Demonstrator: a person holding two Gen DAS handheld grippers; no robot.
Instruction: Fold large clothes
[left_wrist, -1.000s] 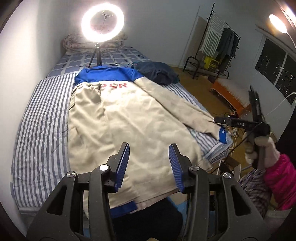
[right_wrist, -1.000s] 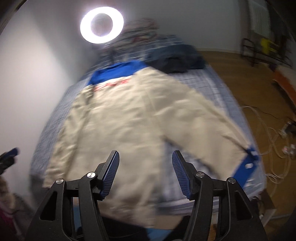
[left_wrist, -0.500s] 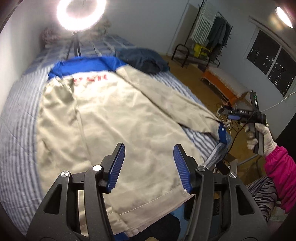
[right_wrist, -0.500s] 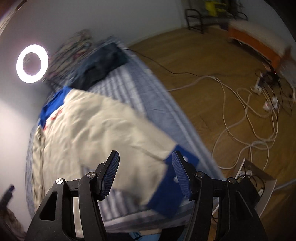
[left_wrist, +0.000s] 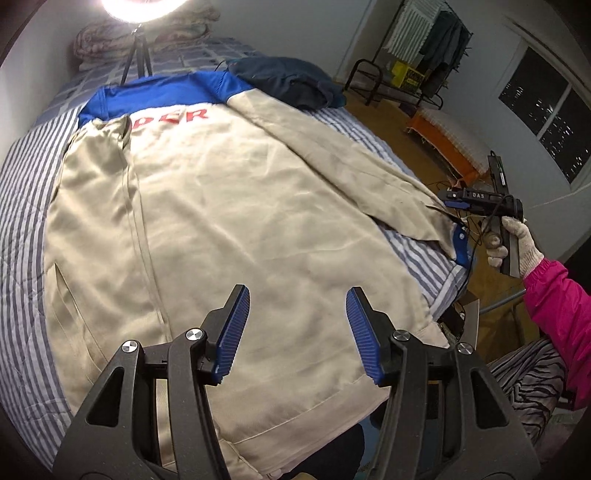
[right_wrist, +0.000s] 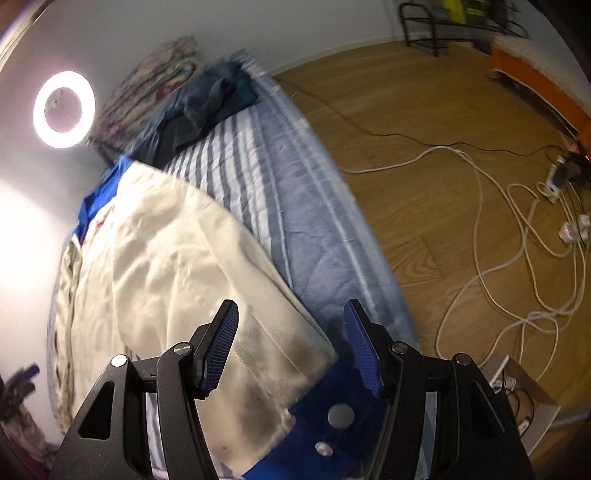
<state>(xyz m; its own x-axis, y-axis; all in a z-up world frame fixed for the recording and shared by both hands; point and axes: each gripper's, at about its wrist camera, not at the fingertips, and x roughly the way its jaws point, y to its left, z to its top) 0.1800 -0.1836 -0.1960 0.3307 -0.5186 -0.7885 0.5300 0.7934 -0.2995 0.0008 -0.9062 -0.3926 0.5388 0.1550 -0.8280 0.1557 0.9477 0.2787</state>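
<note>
A large cream jacket (left_wrist: 229, 221) with a blue yoke and red letters lies spread on the striped bed (left_wrist: 26, 177). Its left sleeve is folded in over the body. My left gripper (left_wrist: 297, 295) hovers open above the jacket's hem, nothing between its pads. The right sleeve (right_wrist: 207, 280) runs out to the bed's edge and ends in a blue cuff (right_wrist: 332, 424) with snap buttons. Just above that cuff is my right gripper (right_wrist: 291, 308), open, its pads apart from the cloth. In the left wrist view the right gripper (left_wrist: 453, 201) is held by a gloved hand (left_wrist: 517, 240) beside the cuff (left_wrist: 461, 243).
A ring light (right_wrist: 63, 109) on a tripod stands at the head of the bed, beside a dark blue garment (left_wrist: 291, 83) and folded blankets. White cables (right_wrist: 480, 229) and power strips lie on the wood floor. A clothes rack (left_wrist: 417, 48) and an orange bench (left_wrist: 443, 140) stand farther off.
The left gripper sank closer to the jacket's hem and its jaws widened a little. The right gripper swung from over the jacket's body to the right sleeve's cuff at the bed's edge.
</note>
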